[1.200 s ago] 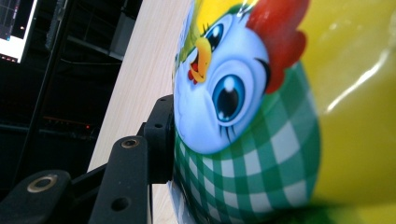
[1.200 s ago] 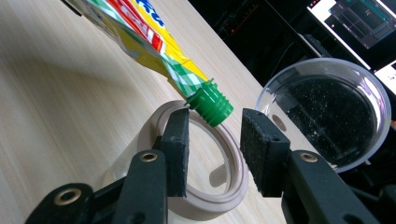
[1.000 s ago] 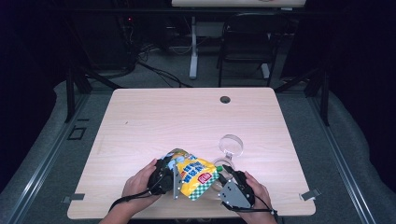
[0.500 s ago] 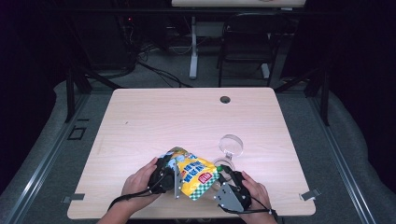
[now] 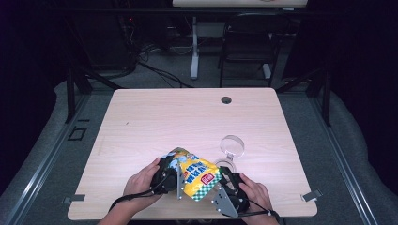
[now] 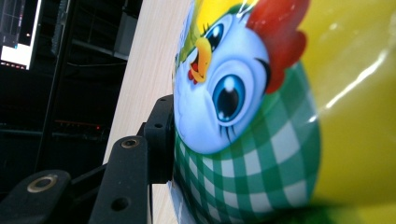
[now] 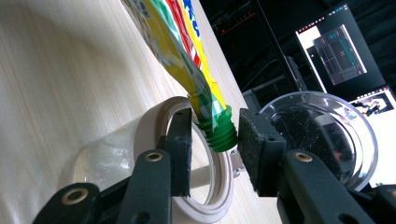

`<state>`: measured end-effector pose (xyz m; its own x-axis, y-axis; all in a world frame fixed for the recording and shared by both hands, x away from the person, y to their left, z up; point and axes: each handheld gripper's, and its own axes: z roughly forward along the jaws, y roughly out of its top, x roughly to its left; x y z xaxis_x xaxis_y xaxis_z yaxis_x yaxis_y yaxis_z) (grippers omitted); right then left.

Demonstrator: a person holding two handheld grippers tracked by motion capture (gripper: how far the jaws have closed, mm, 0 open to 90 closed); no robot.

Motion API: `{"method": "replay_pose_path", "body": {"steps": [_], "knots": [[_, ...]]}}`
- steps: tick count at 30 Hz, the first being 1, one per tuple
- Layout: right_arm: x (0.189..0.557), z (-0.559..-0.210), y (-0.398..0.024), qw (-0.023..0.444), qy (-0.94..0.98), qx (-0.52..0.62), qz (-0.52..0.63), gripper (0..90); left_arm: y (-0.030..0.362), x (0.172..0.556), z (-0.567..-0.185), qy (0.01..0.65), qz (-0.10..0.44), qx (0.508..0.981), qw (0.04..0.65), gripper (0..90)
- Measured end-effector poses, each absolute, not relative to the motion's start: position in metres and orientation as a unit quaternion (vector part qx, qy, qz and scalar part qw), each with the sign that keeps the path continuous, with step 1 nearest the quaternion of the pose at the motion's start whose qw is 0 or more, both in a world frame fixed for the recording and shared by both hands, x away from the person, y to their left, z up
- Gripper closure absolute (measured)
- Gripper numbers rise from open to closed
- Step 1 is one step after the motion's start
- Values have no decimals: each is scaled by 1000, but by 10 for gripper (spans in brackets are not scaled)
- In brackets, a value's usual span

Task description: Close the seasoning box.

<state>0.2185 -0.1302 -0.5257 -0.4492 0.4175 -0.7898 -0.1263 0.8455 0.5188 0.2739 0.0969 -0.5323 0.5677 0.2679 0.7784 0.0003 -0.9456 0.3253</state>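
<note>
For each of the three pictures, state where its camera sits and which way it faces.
High view: above the table's near side, facing forward and down; both hands and grippers hold a yellow snack pouch.
Left gripper view: on the left gripper, facing the pouch's chick print; one finger shows.
Right gripper view: on the right gripper, facing the pouch's green spout; both fingers show.
Shared: the pouch.

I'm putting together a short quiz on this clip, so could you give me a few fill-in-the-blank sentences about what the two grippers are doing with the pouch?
1. The left gripper holds the yellow pouch by its ____-checked side.
2. The pouch's spout is coloured ____.
3. That spout sits between the jaws of the ____ gripper.
4. The clear round lid lies on the ____.

Missing words: green; green; right; table
</note>
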Motion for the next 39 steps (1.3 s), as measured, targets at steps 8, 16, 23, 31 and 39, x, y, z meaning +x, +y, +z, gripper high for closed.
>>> {"method": "replay_pose_path", "body": {"steps": [8,16,23,31,39], "knots": [[219,-528,-126,528,808,70,253,669,96,274,-533,75,456,876,142,560],[219,-529,-125,535,807,62,241,680,95,275,-533,78,456,876,140,559],[220,-530,-124,532,809,61,241,693,95,274,-532,79,459,874,136,559],[220,-530,-123,533,808,62,244,700,96,273,-529,73,467,872,126,560],[221,-530,-123,523,810,77,256,704,95,273,-528,74,470,871,125,567]]}}
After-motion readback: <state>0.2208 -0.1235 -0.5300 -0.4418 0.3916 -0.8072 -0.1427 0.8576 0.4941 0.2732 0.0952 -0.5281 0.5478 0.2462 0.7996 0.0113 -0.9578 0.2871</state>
